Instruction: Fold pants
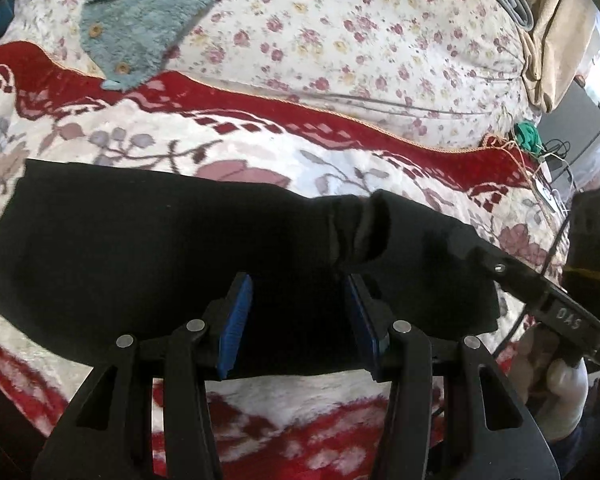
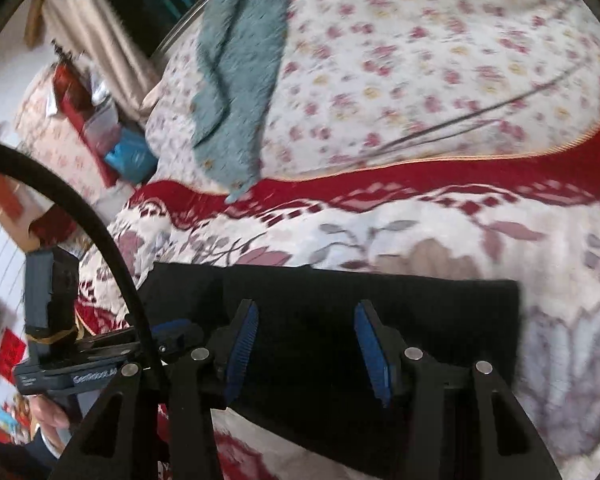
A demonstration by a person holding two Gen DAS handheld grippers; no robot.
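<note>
The black pants (image 1: 160, 248) lie folded on the bed's blanket (image 1: 260, 152), with the left hand-held gripper (image 1: 298, 320) and right hand-held gripper (image 2: 306, 350) both spread apart above them, so press each crease flat before releasing.

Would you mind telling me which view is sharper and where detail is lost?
Left wrist view is sharp; the black pants are so dark that folds barely show. Right wrist view is motion-blurred across the floral sheet and teal towel; both views bend at the edges.
</note>
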